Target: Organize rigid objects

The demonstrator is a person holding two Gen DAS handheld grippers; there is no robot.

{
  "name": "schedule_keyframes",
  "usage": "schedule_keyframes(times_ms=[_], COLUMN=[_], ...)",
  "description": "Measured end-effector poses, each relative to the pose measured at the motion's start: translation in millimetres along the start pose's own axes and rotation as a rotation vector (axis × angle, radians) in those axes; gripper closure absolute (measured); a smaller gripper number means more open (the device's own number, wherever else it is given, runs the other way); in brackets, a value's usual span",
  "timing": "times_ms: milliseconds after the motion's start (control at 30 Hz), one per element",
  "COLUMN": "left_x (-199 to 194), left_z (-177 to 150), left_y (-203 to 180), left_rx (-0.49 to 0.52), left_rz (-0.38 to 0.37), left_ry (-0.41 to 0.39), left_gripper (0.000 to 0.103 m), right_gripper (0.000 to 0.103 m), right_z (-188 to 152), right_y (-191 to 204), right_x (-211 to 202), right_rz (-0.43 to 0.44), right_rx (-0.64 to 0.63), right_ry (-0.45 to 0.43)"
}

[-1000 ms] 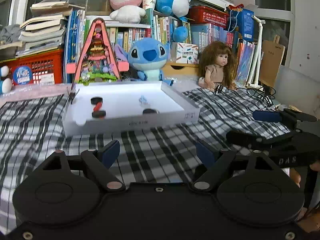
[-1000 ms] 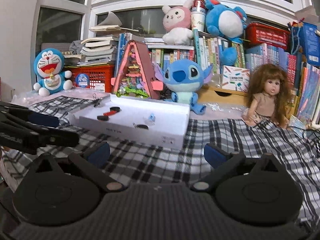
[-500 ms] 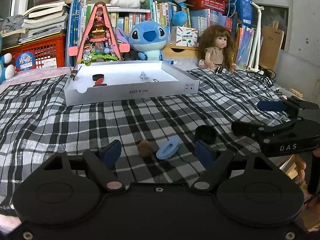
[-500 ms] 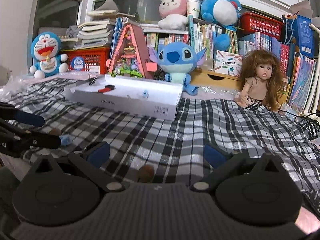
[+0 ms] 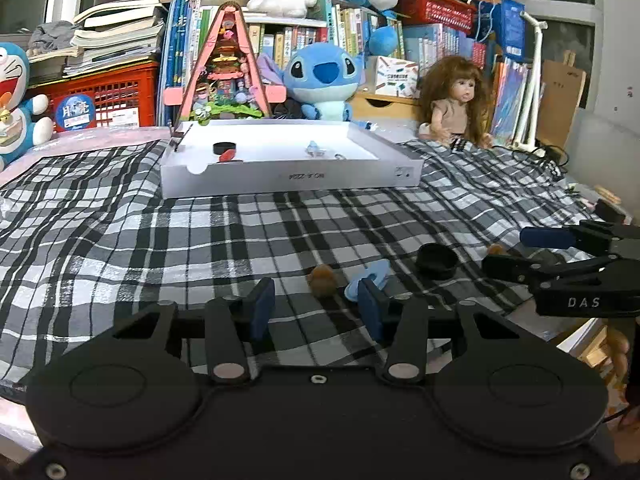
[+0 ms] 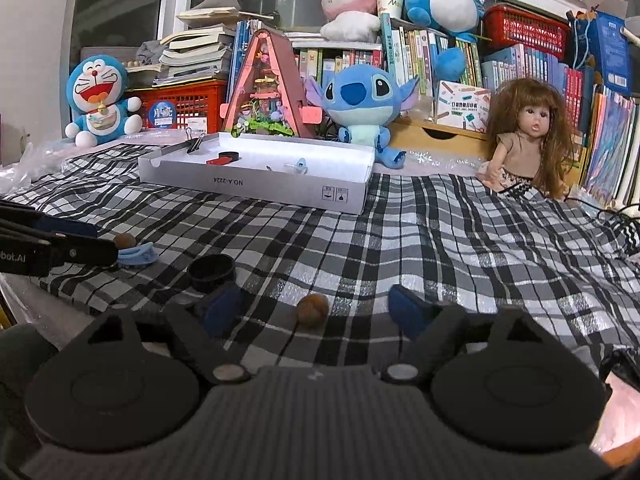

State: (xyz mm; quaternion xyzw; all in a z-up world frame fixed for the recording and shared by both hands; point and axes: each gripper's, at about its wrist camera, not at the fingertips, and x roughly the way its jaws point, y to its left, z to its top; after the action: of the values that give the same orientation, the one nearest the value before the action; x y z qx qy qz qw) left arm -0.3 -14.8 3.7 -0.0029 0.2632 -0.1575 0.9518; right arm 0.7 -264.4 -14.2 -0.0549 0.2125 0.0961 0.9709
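On the checked cloth lie a brown ball (image 5: 322,279), a light blue clip (image 5: 370,273) and a black round cap (image 5: 437,260). My left gripper (image 5: 316,312) is open just in front of the ball and clip, empty. A second brown ball (image 6: 312,309) lies between the fingers of my open right gripper (image 6: 316,310). In the right wrist view the black cap (image 6: 211,271) sits just beyond the left finger, with the blue clip (image 6: 136,255) and first ball (image 6: 125,240) farther left. The white shallow box (image 5: 288,180) farther back holds a black cap (image 5: 224,147), a red piece (image 5: 227,155) and small clear-blue items.
Behind the box (image 6: 256,184) stand a pink triangular toy house (image 5: 226,64), a Stitch plush (image 5: 322,76), a doll (image 5: 456,100), a Doraemon plush (image 6: 100,100), books and red crates. A binder clip (image 6: 195,145) sits on the box's rim. The table edge drops off at right.
Both grippers have pulled back and lowered from the box towards the near edge. The balls, blue clip and black cap came into view. The left fingers have narrowed somewhat.
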Motion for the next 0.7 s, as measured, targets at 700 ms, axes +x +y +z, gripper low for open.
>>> schedule_keyframes(times_ms=[700], left_x=[21], left_z=[1], left_y=[-8], left_rx=[-0.020], left_rz=[0.077], left_ry=[-0.026], left_gripper=[0.088], right_gripper=[0.060], right_z=[-7], right_y=[4], right_x=[8], right_rz=[-0.039], right_rx=[0.038], right_ry=[0.009])
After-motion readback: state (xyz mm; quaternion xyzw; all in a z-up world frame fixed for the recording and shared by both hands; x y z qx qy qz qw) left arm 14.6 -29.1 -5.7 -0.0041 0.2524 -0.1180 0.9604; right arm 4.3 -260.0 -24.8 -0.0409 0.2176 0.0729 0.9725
